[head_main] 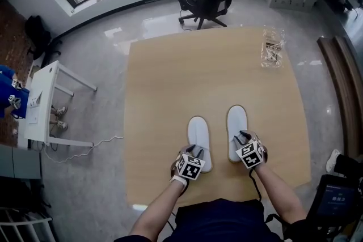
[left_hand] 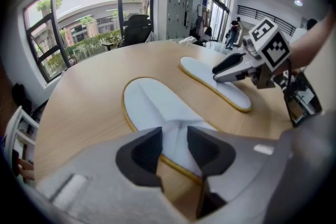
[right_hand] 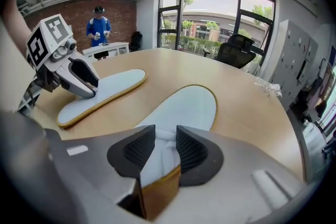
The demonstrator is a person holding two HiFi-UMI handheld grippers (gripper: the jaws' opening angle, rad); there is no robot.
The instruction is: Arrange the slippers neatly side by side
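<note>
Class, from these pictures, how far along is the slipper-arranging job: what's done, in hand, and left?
Done: the left white fabric slipper and right white fabric slipper lie roughly parallel on the tan wooden table. In hand: the left tongs and right tongs each grip a near end. Left: the right one sits further forward with a gap between; level them, then release.

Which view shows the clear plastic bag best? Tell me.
The head view: the plastic bag lies whole, seen from above. The right gripper view shows it small and distant; the left gripper view hardly shows it.
</note>
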